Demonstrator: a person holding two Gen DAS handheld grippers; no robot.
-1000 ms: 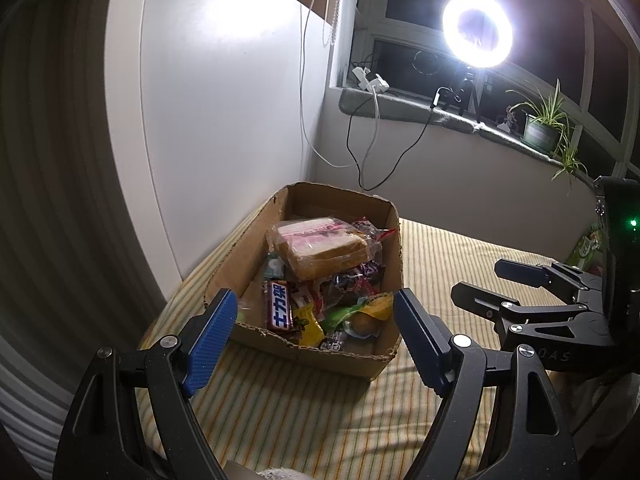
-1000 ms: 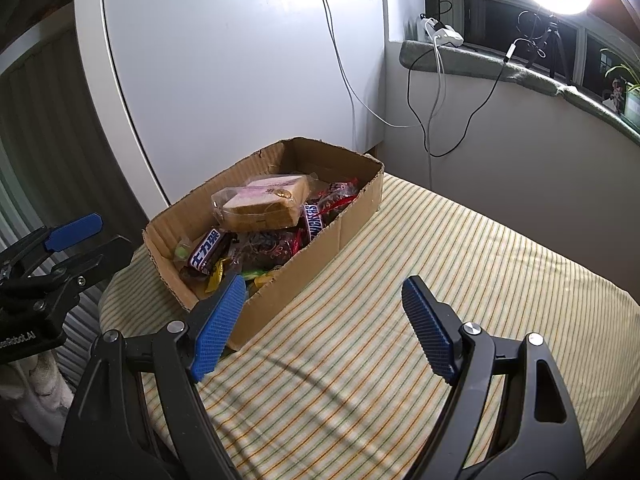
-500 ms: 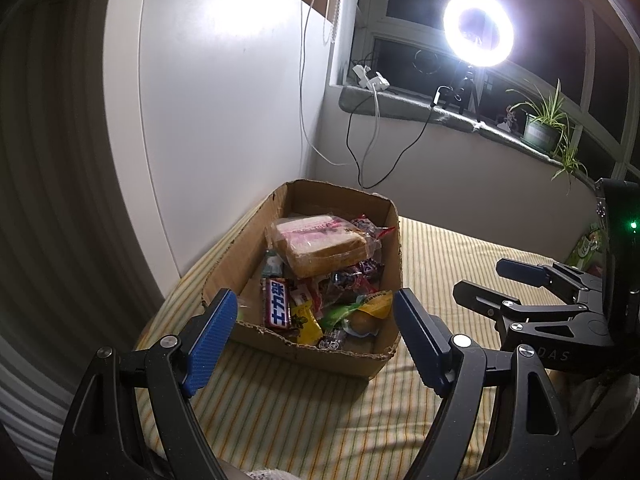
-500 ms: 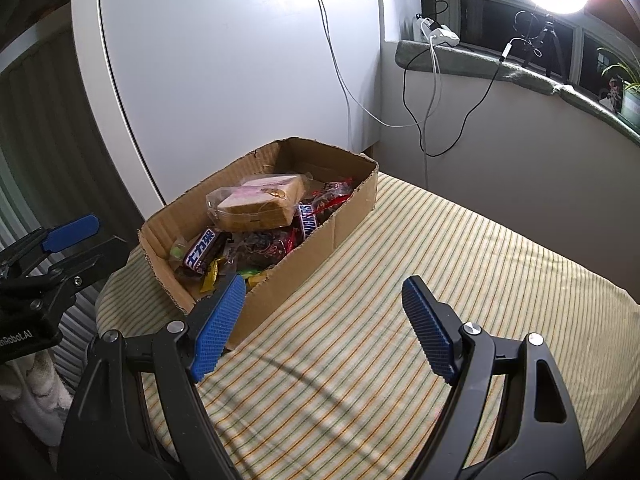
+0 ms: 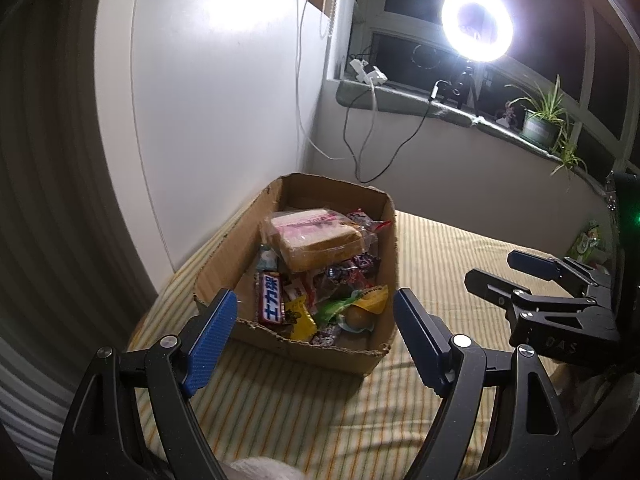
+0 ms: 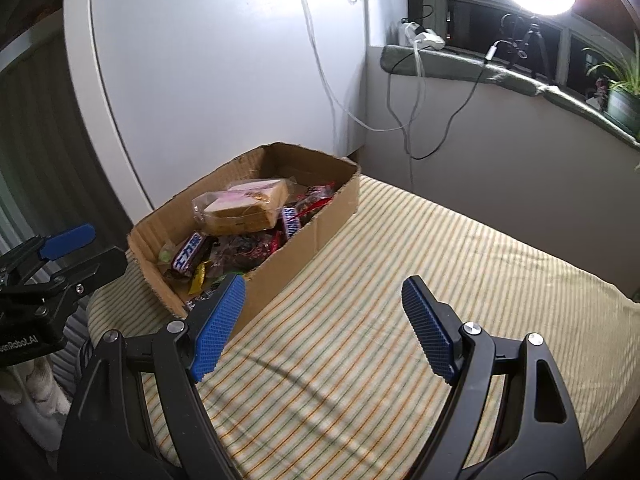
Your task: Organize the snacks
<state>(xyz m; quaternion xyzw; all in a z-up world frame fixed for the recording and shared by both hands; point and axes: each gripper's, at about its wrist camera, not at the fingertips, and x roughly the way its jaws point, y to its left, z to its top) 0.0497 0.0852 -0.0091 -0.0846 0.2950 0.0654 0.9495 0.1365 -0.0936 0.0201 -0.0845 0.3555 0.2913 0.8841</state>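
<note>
1. Plainly, the snacks [image 5: 320, 280] all lie inside the cardboard box [image 5: 224, 256], which sits on the striped cloth of the bench [image 6: 400, 280], close to the white panel [image 5: 220, 100] at the back corner. No wrapper shows on the cloth outside the box.

2. Heaped together like that, the snacks are kept in one place by the box walls. The bagged bread [image 5: 316, 240] rests on top, likely because it is the bulkiest and softest piece; the bars and small packets lie lower, crowded toward the near end.

3. Both tools hang above the cloth short of the box. The left hand-held gripper [image 5: 312, 336] is spread wide with nothing between its blue pads, its opening framing the near end of the box. The right hand-held gripper [image 6: 324, 320] is also spread and empty, over bare cloth just beside the box's long side.

4. Seen from the left wrist, the box's long axis runs from the near edge away toward the window corner. The chocolate bar [image 5: 271, 298] lies roughly along that same line, one end toward the camera. The bread slab lies across it, slightly tilted.

5. Such a scene fits either snacks already gathered into the box or a full box waiting to be sorted out; the pictures do not settle which.
</note>
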